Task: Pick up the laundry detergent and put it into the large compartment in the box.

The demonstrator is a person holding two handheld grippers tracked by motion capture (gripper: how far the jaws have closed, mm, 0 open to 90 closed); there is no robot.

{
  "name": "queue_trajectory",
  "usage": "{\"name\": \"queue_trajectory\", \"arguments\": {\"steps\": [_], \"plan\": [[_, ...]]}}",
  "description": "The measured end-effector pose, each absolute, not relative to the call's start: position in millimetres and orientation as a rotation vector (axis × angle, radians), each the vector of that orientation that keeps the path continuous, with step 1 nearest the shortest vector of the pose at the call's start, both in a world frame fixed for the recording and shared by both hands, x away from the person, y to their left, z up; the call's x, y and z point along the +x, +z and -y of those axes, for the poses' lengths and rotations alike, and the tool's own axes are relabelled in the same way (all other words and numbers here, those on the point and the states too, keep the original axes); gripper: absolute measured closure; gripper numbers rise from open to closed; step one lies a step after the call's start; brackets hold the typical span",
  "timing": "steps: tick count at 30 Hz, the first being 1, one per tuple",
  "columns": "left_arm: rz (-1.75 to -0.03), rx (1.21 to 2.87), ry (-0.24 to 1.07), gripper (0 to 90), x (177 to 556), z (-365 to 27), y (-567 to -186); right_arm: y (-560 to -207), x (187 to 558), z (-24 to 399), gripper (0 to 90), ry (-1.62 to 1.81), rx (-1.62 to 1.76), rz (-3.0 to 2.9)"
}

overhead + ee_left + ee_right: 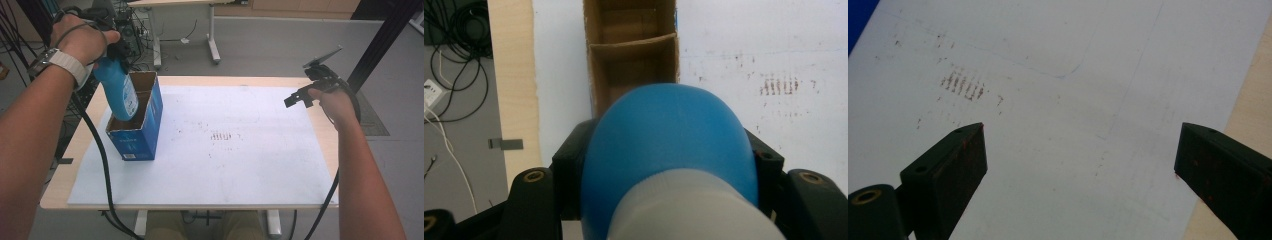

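A blue bottle (116, 87) is held clamped between the jaws of the left gripper (116, 47) at about ten o'clock on the table (200, 80), seen from the high view. The bottle is tilted, its lower end dipped into the open top of a blue carton (145, 125) with a brown cardboard interior. The carton stands upright on a white sheet (225, 165) that covers most of the tabletop. A pale label is seen on the side of the bottle.

In the left gripper view, the bottle (669, 150) is shown between the two black jaws, which are pressed against its sides; a grey-white part of it lies nearest the camera. Beyond it, at twelve o'clock, the carton (631, 60) is seen from above, divided by a cardboard partition into compartments. Which compartment receives the bottle cannot be told.

The right gripper (300, 97) is held above the table's edge at about two o'clock, well apart from the carton. In the right gripper view its jaws are spread wide with nothing between them, above the white sheet (1073, 125). A patch of brown marks (963, 85) is seen on the sheet at about ten o'clock in that view, and near the sheet's centre (220, 136) in the high view.
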State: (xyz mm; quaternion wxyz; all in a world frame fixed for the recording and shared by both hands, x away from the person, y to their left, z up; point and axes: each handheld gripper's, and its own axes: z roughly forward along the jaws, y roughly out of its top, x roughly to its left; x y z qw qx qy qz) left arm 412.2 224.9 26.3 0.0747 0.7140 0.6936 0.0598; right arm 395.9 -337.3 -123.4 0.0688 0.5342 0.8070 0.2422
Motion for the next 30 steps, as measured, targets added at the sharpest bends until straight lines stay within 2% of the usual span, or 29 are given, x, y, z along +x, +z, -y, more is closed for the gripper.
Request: {"name": "queue_trajectory", "arguments": {"steps": [30], "plan": [[-2.078,2.197,0.172,38.3,435.7,-227.7,-46.4,-143.3,402.3,342.3,6.5,0.718,1.642,-2.442]]}}
